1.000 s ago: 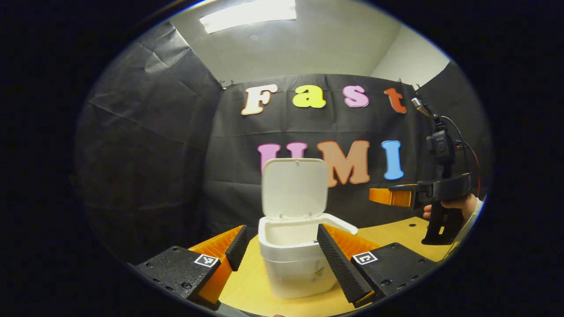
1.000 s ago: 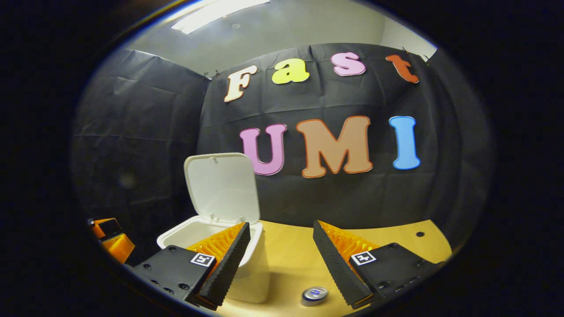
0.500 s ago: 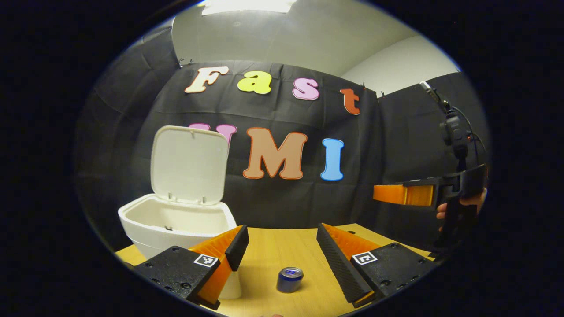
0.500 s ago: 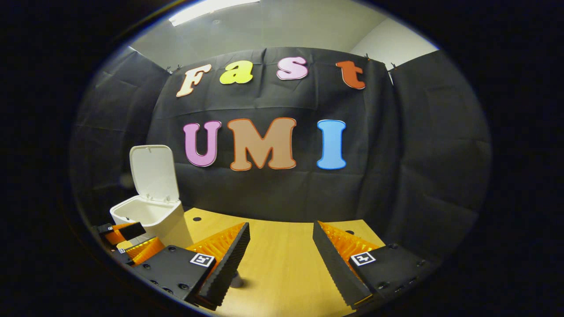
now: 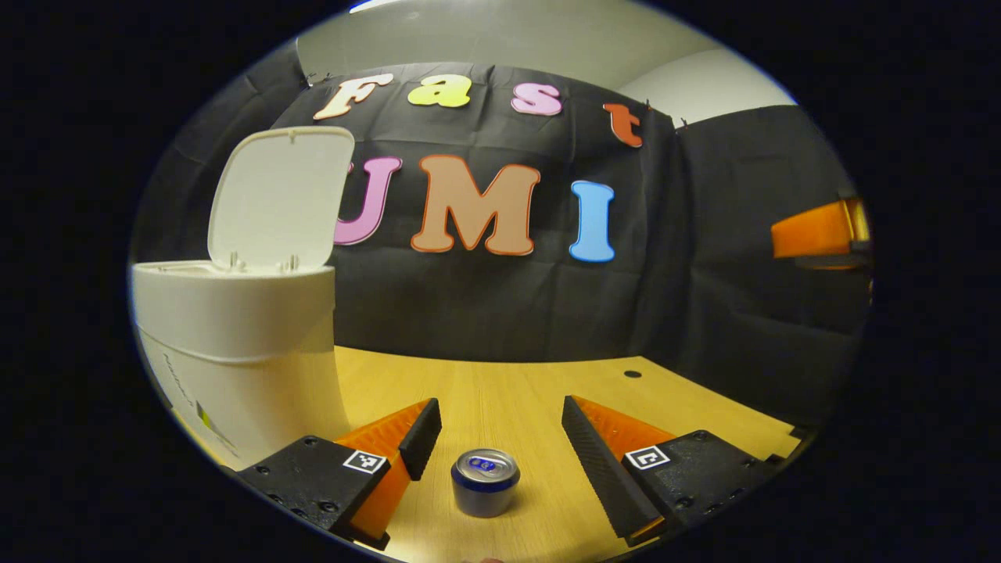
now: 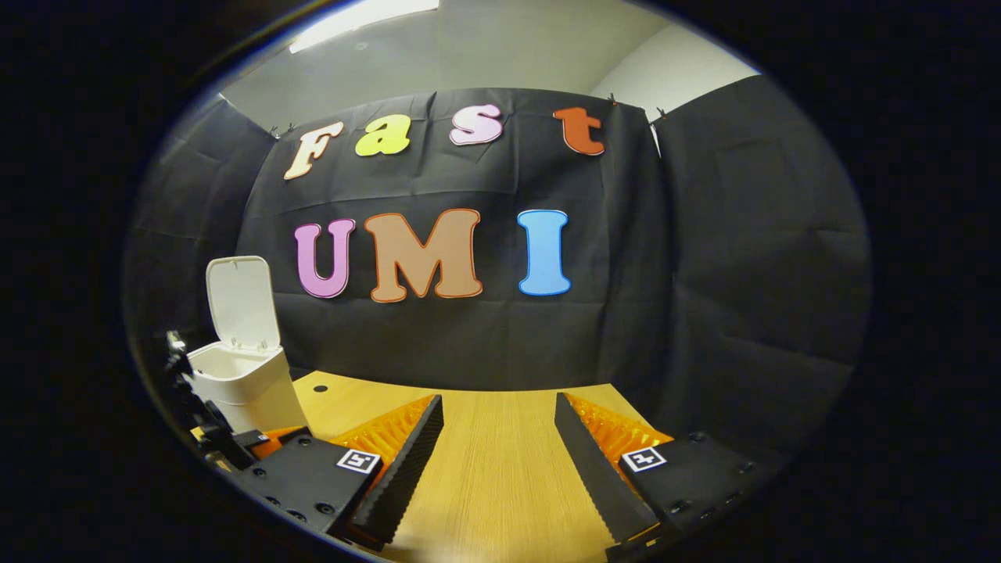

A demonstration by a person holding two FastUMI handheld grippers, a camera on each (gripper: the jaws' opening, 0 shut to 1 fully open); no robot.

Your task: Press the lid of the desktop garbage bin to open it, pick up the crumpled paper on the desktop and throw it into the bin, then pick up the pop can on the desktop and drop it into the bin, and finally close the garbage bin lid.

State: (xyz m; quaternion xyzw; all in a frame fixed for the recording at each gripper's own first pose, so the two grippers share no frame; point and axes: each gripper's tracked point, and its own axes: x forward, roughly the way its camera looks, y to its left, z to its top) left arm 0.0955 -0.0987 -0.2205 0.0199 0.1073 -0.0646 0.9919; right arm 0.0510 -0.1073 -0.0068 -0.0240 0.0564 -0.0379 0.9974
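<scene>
Fingers of the left gripper [image 5: 500,453] stand wide apart low over a wooden desktop [image 5: 508,383], with the pop can [image 5: 485,481] upright between them, touching neither. Black cloth walls the booth behind, under a pale ceiling, and the white garbage bin [image 5: 235,344] stands at left with its lid [image 5: 278,195] raised. Equally wide, the right gripper [image 6: 500,461] holds nothing over bare wood.

1. The small plastic desktop garbage bin [image 5: 235,344] is plain white, and its raised lid [image 5: 278,195] is white too.
2. The short metal pop can [image 5: 485,481] has a dark blue body and a silver top.
3. The wooden worktop [image 5: 508,391] is light yellow-tan with fine grain.
</scene>
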